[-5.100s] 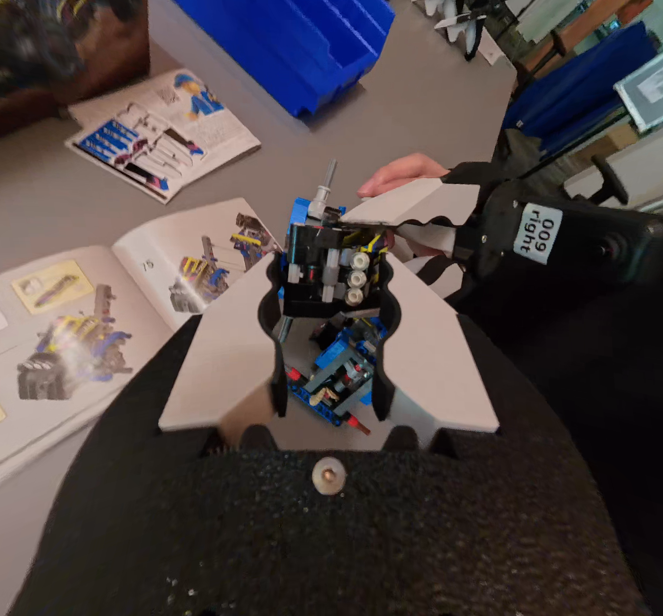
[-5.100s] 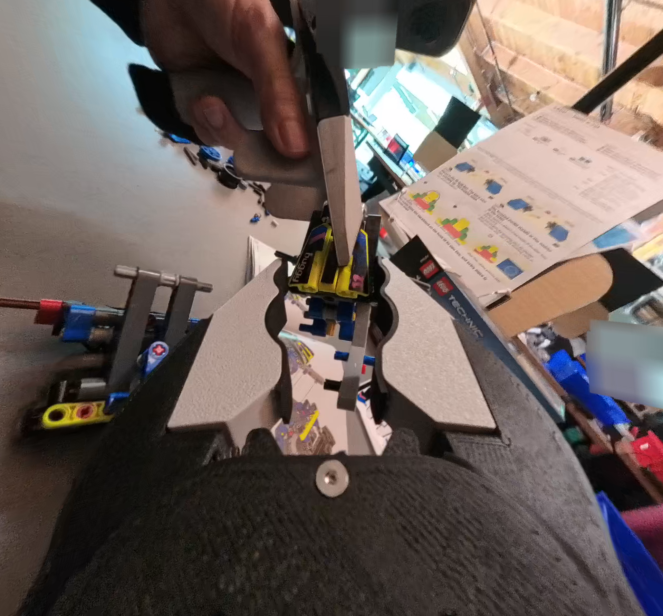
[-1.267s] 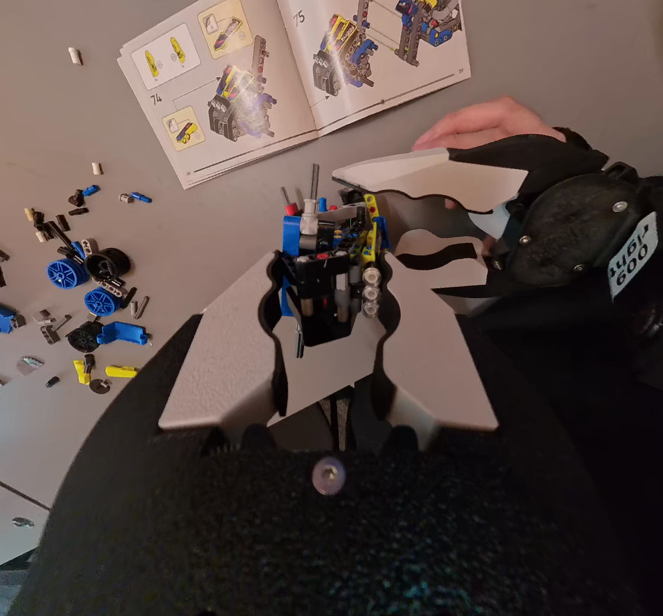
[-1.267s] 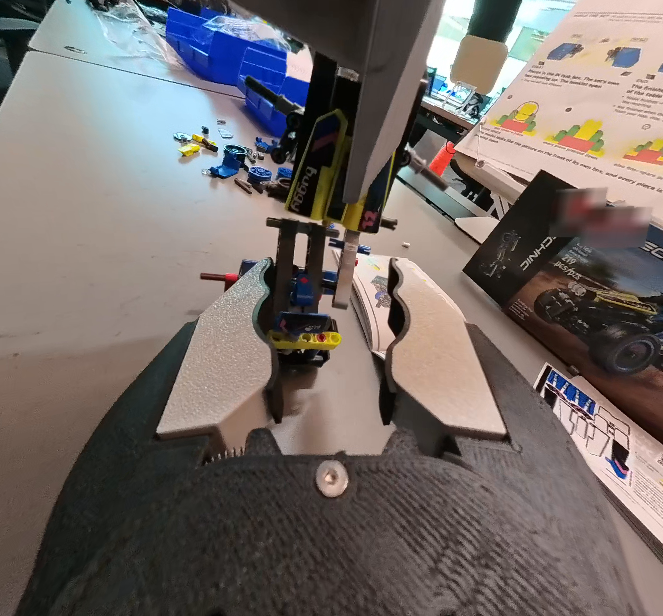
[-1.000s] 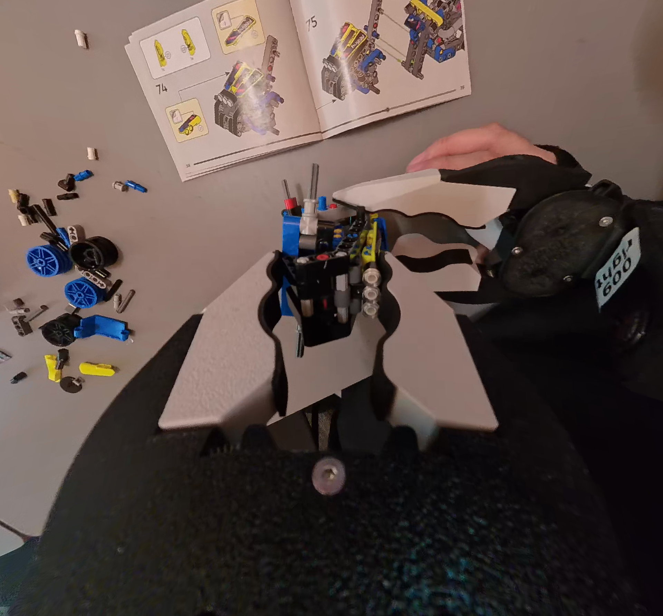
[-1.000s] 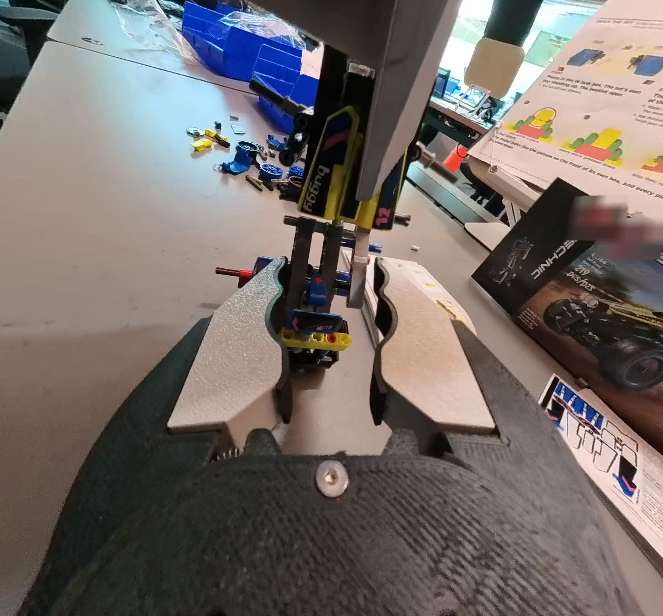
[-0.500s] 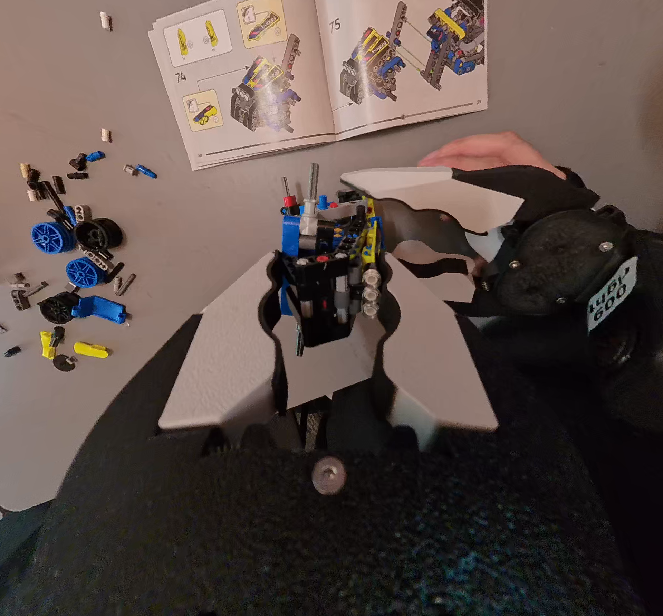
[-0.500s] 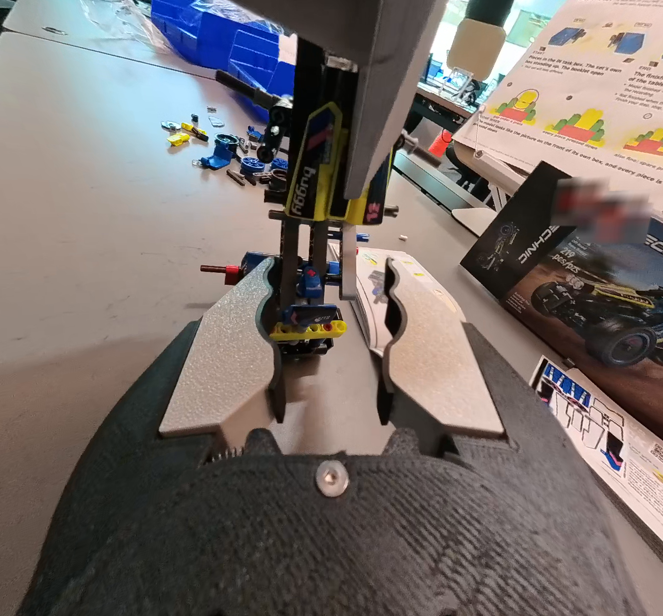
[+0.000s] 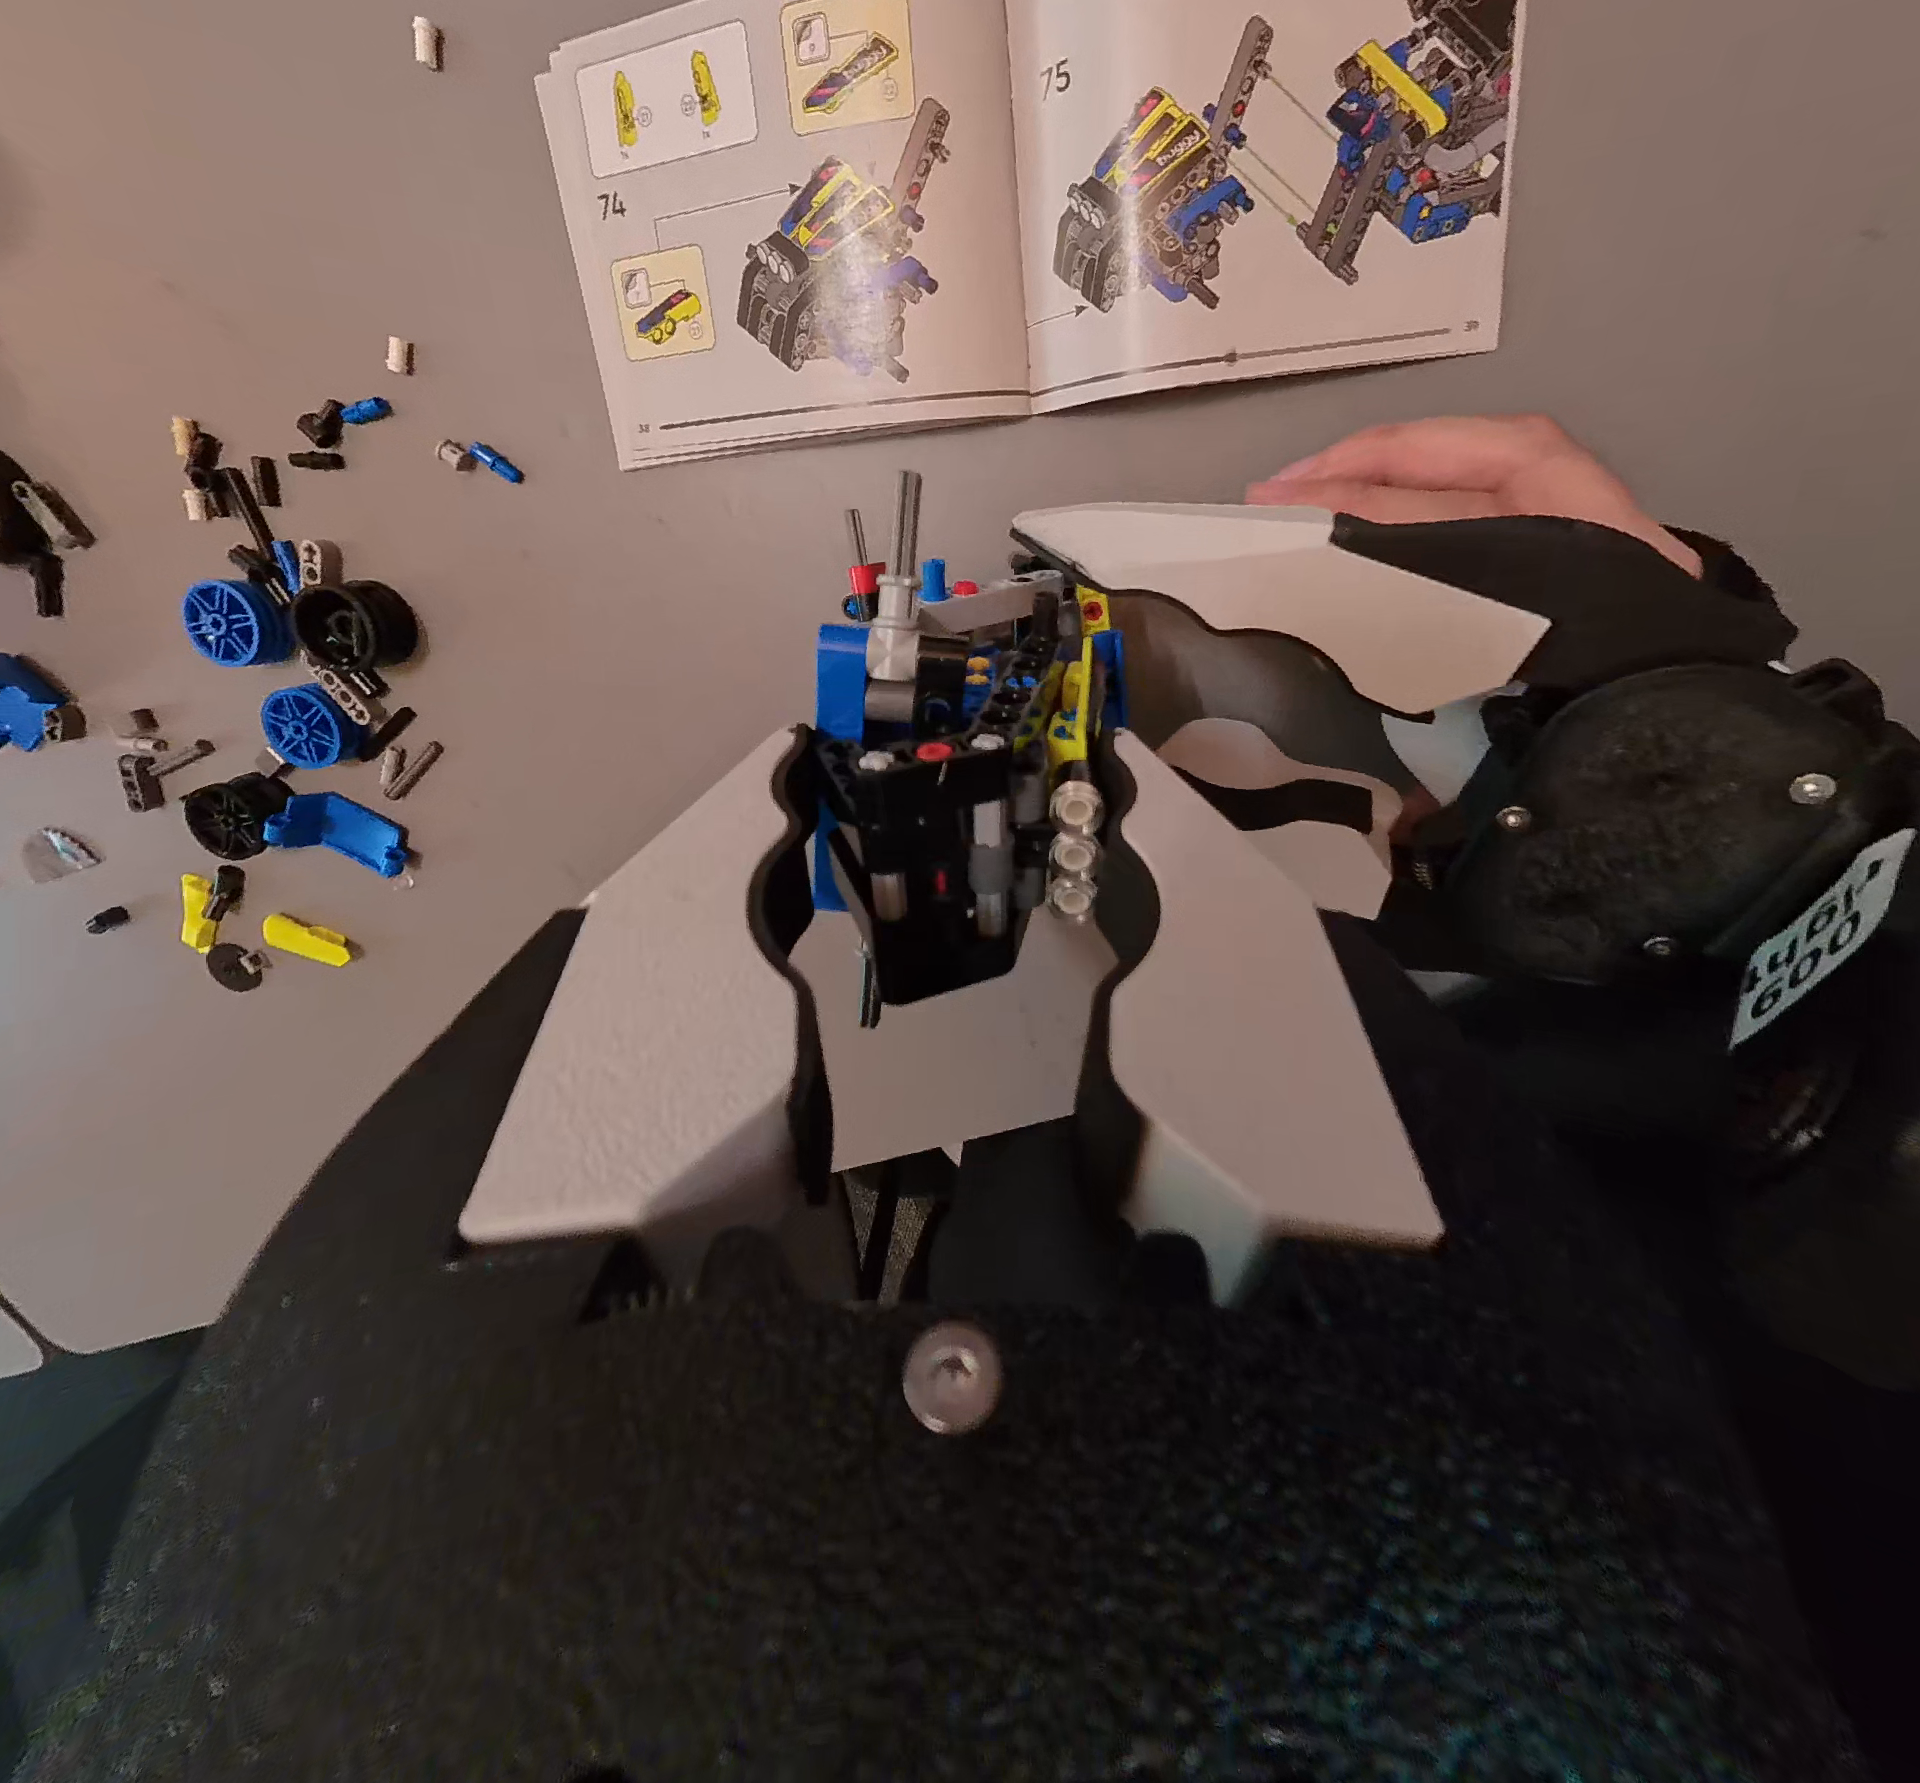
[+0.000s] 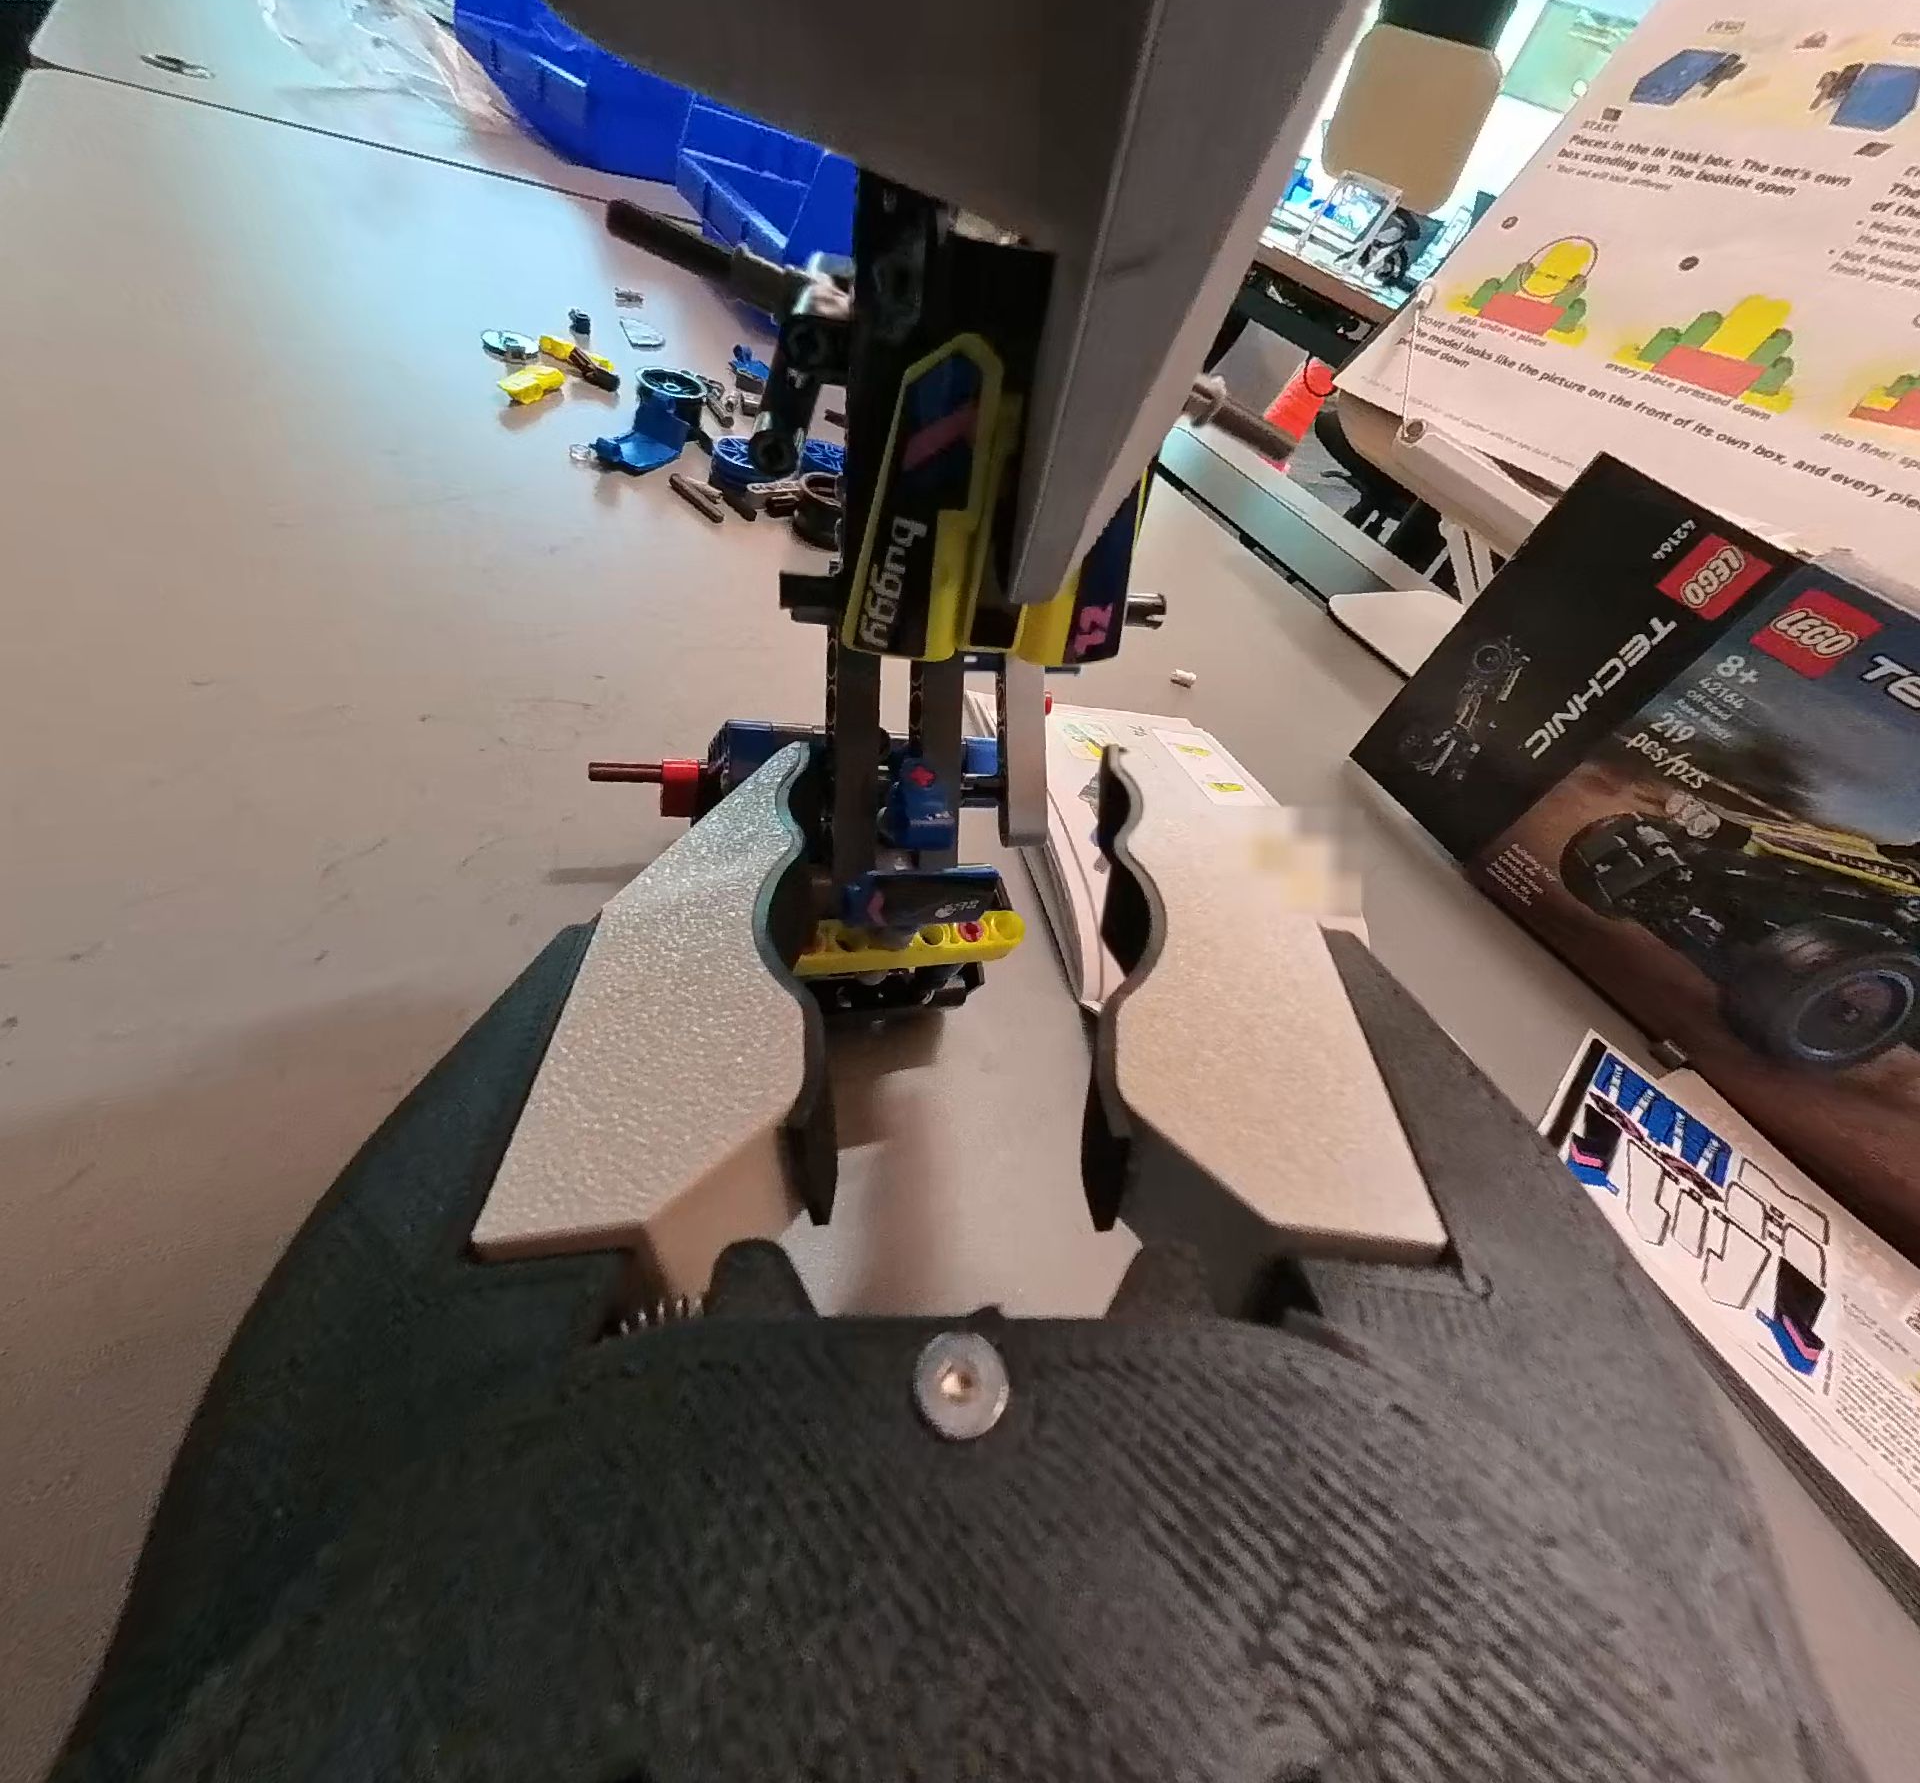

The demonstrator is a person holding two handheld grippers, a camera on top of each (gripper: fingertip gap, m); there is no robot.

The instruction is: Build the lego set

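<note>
Black-and-yellow brick model [image 9: 961, 798] sits clamped between both pads of the left gripper [image 9: 951, 860], raised over the grey table [image 9: 623, 590]. Right gripper [image 10: 951, 902] stands open — its left pad lies against a second assembly [image 10: 904, 923] under the model, its right pad is clear of it. Beyond the model lies an open booklet [image 9: 1018, 175]; left of the model, loose parts [image 9: 270, 715] are scattered.

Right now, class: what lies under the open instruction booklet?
The instruction booklet lies flat on the grey table; only tabletop shows around its edges. Whatever might sit beneath its pages is covered and cannot be seen.
</note>
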